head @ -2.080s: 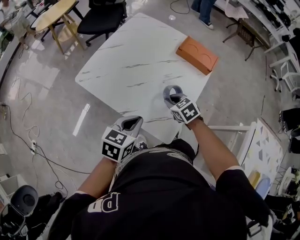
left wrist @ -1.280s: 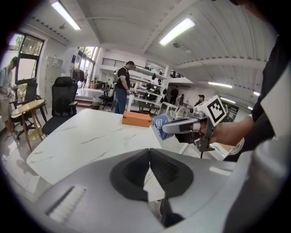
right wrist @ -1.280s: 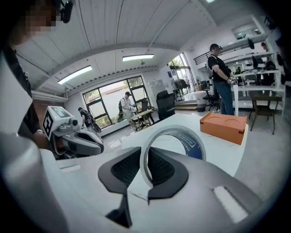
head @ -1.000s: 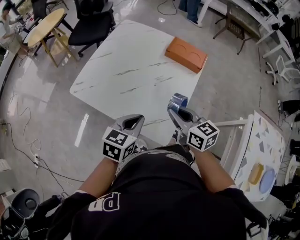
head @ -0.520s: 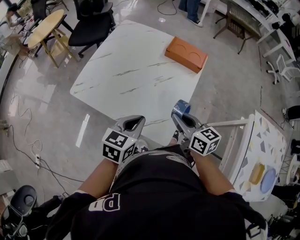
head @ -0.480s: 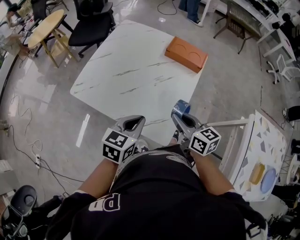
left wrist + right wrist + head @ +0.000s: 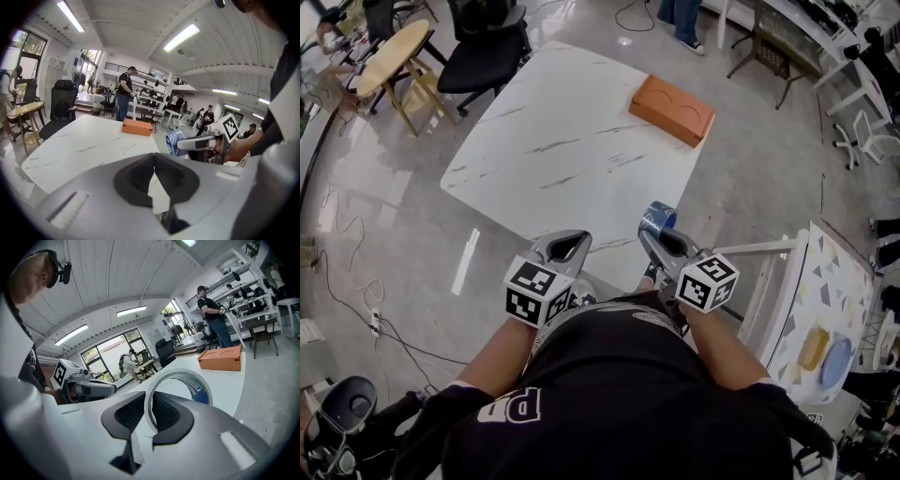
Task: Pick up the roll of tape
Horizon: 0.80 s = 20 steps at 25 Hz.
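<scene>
Closest to me, my left gripper (image 7: 565, 246) sat at the near edge of the white table (image 7: 572, 141) with its jaws pressed together on nothing. My right gripper (image 7: 149, 416) was clamped on the wall of the roll of tape (image 7: 187, 385), one jaw inside the ring and one outside, holding it up off the table by the near corner. Farther back an orange box (image 7: 672, 109) lay near the table's far edge, with a black chair (image 7: 483, 61) beyond.
</scene>
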Tool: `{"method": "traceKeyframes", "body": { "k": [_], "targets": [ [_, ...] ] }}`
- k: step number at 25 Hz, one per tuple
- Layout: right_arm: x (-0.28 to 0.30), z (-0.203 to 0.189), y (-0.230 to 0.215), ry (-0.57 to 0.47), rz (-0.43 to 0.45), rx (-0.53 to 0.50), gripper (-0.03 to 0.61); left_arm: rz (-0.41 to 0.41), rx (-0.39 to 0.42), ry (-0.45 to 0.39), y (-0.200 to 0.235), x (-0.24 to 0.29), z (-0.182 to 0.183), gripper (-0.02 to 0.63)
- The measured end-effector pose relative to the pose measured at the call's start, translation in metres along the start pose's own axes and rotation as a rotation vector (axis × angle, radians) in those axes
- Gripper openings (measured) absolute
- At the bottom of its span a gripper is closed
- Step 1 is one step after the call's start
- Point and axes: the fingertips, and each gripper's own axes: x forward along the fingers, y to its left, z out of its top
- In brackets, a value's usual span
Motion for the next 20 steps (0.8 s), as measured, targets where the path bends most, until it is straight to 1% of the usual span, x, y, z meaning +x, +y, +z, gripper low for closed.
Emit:
{"method": "traceKeyframes", "body": {
  "k": [20],
  "targets": [
    [-0.0004, -0.0013, 0.0064, 0.015, 0.012, -0.022, 0.046, 0.001, 0.002, -0.002, -0.0028, -0.0023, -0.0002, 0.060]
  ]
}}
